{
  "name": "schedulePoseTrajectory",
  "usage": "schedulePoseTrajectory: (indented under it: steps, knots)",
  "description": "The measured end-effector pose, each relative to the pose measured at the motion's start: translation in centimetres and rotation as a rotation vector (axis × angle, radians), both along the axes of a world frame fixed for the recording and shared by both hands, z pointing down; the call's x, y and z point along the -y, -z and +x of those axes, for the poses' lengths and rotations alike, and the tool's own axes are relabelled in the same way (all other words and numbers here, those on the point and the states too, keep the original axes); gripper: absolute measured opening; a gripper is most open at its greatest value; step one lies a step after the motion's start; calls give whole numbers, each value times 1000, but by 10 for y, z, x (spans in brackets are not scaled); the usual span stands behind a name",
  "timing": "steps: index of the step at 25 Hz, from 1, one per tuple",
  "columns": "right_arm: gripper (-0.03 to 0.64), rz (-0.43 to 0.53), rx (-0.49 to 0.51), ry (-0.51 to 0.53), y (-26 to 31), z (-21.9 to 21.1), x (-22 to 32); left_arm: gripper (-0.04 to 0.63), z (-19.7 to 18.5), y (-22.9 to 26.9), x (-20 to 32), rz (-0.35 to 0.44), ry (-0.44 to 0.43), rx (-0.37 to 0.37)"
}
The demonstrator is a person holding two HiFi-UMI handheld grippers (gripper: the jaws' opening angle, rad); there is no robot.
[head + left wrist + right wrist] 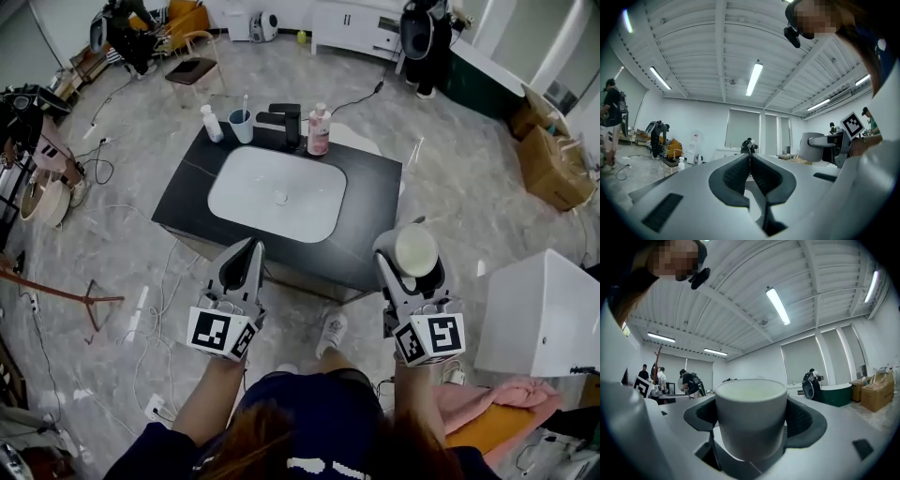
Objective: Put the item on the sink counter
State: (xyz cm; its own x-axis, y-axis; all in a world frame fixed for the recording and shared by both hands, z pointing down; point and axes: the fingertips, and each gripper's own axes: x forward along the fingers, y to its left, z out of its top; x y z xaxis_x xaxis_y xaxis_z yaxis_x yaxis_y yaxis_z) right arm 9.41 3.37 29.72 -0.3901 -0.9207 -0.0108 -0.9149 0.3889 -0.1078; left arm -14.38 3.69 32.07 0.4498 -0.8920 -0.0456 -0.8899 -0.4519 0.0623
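Observation:
A white cup (415,250) sits upright between the jaws of my right gripper (413,259), which is shut on it, held above the floor just off the front right corner of the black sink counter (367,233). The right gripper view shows the cup (751,417) filling the space between the dark pads (805,422). My left gripper (246,255) is shut with nothing in it and hovers over the counter's front edge; in the left gripper view (750,156) its jaws meet. A white basin (277,194) is set into the counter.
At the counter's back edge stand a white pump bottle (212,124), a blue cup with a toothbrush (241,125), a black faucet (285,120) and a pink soap bottle (319,130). A white box (544,314) is at right. Cables lie on the floor to the left.

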Motion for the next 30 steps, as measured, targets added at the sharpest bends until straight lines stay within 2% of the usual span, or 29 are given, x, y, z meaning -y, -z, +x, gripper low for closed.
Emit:
schedulePoseTrajectory:
  steps: [8,13,19,24,30]
  knots:
    - [436,3,-4,58,7,47,100,25,49,4,83,-4,53,0]
    - [436,1,-6,89,6,64,139,25,67,0,119,1,80,-7]
    - [436,-8,36,75,5,70,177,25,75,-9,149,-27,79,5]
    - [436,-12,27,36,2,69,202,25,72,-14,183,-35,41,0]
    - [436,-10,25,-38,3,64,235,25,75,-13,239,-26,-64,4]
